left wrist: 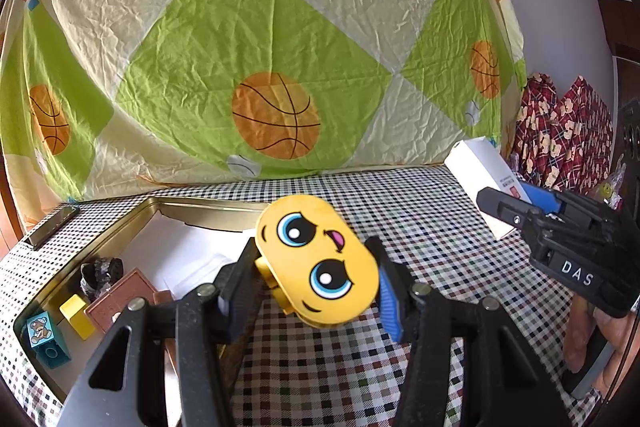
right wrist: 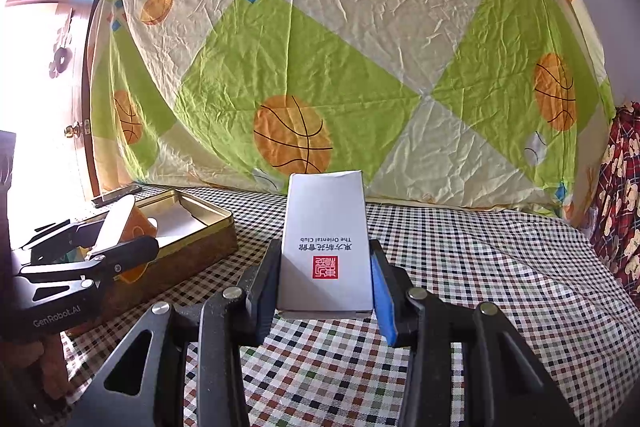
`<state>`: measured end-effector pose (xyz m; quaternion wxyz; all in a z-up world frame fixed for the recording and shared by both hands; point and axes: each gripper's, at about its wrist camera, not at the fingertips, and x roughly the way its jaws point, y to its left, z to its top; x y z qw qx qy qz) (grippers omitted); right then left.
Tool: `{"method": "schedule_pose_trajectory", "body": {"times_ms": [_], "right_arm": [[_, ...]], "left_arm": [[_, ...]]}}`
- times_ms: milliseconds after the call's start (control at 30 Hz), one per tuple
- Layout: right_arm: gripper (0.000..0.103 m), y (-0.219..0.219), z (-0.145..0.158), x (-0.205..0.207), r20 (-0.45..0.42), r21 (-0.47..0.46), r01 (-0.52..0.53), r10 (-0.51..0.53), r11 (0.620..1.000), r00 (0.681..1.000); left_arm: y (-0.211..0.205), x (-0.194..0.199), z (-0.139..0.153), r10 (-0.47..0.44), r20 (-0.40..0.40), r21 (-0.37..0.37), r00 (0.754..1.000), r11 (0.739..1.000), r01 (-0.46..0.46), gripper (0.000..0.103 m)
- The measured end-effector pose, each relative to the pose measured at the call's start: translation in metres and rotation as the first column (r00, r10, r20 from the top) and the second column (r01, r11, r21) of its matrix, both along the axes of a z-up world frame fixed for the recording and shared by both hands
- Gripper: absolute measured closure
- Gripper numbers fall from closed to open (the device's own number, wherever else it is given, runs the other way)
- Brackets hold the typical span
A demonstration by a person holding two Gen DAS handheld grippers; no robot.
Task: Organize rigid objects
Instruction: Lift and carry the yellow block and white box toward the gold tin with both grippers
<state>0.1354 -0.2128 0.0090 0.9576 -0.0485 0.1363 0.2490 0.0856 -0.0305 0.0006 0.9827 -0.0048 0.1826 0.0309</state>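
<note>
My left gripper (left wrist: 310, 291) is shut on a yellow oval toy (left wrist: 318, 259) with a cartoon face, held above the checked tablecloth just right of the gold tin tray (left wrist: 208, 205). The tray holds a yellow block (left wrist: 76, 315), a teal bear block (left wrist: 44, 337), a brown box (left wrist: 122, 301) and a dark lumpy piece (left wrist: 100, 273). My right gripper (right wrist: 325, 291) is shut on a white carton (right wrist: 326, 243) with a red seal, held upright over the cloth. In the left wrist view that carton (left wrist: 482, 171) shows at the right; in the right wrist view the left gripper (right wrist: 100, 259) hangs by the tray (right wrist: 192, 239).
A patterned sheet with basketballs (left wrist: 276, 115) hangs behind the table. A dark phone (left wrist: 54, 225) lies at the far left corner. Red patterned fabric (left wrist: 560, 131) is piled at the right. A bright doorway (right wrist: 36, 87) stands at the left in the right wrist view.
</note>
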Motion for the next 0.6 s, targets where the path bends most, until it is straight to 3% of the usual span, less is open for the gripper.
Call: {"method": "schedule_pose_trajectory", "body": {"times_ms": [600], "right_arm": [[0.060, 0.019, 0.000, -0.014, 0.009, 0.012, -0.037, 0.037, 0.999, 0.999]], "left_arm": [[0.016, -0.018, 0.003, 0.026, 0.047, -0.013, 0.999, 1.000, -0.026, 0.051]]}}
